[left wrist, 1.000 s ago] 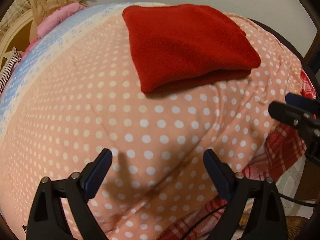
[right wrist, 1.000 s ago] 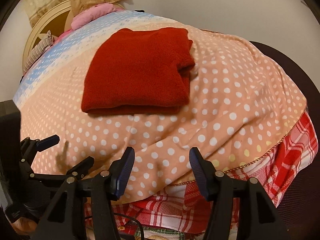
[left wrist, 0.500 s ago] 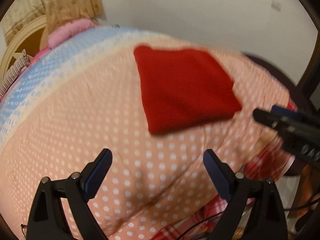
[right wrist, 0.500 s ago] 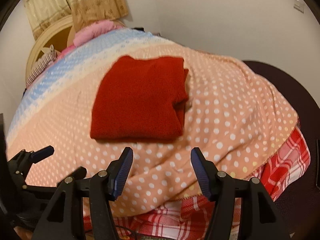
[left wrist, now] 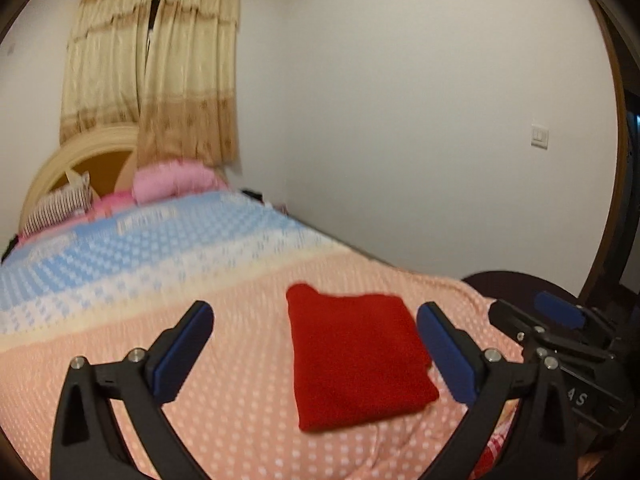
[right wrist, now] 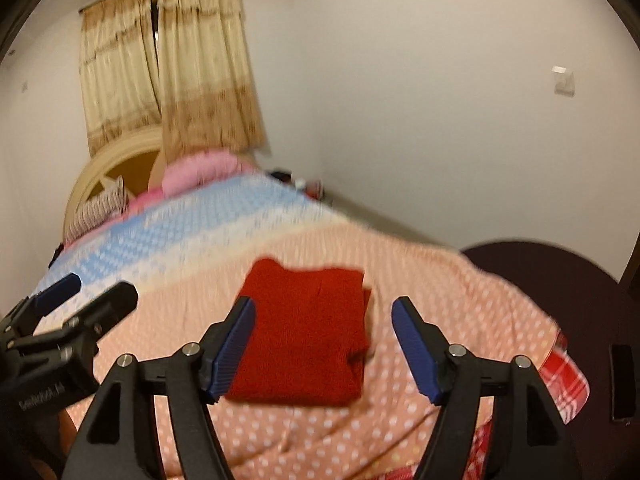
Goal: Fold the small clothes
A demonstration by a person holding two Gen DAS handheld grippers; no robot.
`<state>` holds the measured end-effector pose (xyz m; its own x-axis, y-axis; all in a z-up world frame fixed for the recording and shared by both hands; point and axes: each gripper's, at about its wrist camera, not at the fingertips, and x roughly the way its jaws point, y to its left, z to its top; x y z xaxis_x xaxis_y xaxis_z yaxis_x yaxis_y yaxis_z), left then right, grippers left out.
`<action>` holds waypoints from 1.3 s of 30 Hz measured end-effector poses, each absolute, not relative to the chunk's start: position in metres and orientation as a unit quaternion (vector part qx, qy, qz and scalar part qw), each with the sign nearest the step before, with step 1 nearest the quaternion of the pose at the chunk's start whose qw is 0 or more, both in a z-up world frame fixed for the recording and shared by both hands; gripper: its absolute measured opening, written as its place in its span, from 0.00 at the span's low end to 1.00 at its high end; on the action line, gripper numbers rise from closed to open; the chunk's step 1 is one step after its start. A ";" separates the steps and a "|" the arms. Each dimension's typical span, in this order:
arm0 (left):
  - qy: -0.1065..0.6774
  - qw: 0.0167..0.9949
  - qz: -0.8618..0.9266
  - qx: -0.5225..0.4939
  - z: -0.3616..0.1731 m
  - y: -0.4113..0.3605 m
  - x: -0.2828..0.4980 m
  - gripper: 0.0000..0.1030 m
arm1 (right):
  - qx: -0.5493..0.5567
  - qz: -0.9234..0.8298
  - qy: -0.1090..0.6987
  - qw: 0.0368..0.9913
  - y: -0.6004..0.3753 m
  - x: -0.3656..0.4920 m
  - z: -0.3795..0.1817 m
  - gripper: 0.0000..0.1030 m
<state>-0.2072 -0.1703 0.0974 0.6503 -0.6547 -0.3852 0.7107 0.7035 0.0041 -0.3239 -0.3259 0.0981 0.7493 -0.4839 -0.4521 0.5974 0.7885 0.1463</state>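
A bed under a peach polka-dot blanket [left wrist: 224,408] is filling a white-walled bedroom, the covers running back to a blue band, pink pillows [left wrist: 176,180] and drawn beige curtains [left wrist: 168,80]. Nearest the lens, the left claw [left wrist: 314,354] is standing with its jaws spread as wide as they go, having just been opening, and nothing is lying between the pads. Beside it the right claw [right wrist: 322,344] is also hanging open, narrower, its jaws just widening too, and gripping nothing. Just beyond both, the red garment [left wrist: 356,356] is lying folded into a compact rectangle on the blanket, toward the bed's right side, apart from either claw. The fold is looking finished, but its right edge is sitting uneven, with an under-layer poking out [right wrist: 366,300]. The likely trouble from here: a claw dipping back in could be snagging the fleecy top layer and dragging the stack open, or the soft blanket shifting underneath and skewing it.
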 end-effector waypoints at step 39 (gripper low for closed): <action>0.192 0.909 -0.357 0.094 0.085 -0.183 -0.212 1.00 | 0.114 -0.311 0.156 0.931 -0.324 -0.335 0.101 0.74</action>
